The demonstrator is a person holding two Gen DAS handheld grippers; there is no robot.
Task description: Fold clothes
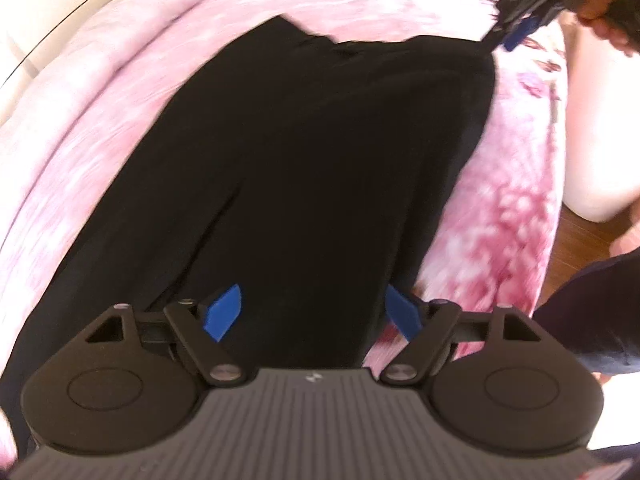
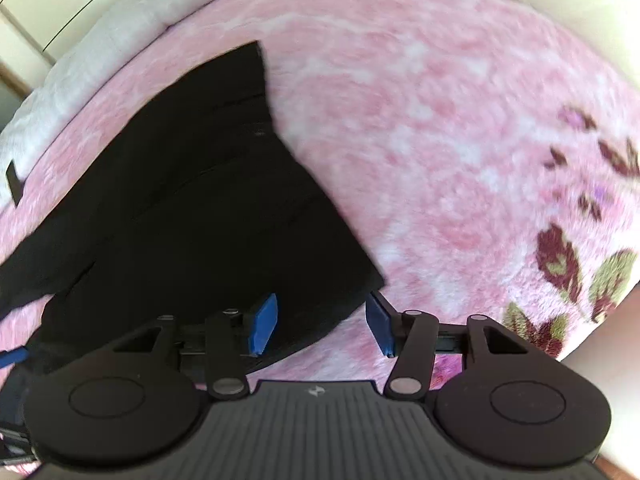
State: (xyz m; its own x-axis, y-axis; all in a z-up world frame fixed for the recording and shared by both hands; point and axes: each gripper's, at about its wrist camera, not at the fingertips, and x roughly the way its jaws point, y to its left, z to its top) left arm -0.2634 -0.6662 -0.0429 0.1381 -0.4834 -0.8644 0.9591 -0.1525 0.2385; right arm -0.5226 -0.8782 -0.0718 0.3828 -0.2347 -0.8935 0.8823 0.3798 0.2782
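A black garment (image 1: 304,168) lies spread along the pink bed cover; it also shows in the right wrist view (image 2: 192,216). My left gripper (image 1: 316,314) is open, its blue pads wide apart just above the garment's near end. My right gripper (image 2: 322,324) is open, its pads straddling the garment's near corner. In the left wrist view the right gripper (image 1: 520,32) sits at the garment's far right corner, with a hand behind it.
The pink fluffy cover (image 2: 420,128) has dark flower prints (image 2: 560,256) at the right. The bed edge and brown wooden floor (image 1: 588,240) lie to the right. A dark sleeve (image 1: 588,320) is at lower right. Pale cabinet panels (image 2: 48,8) stand behind the bed.
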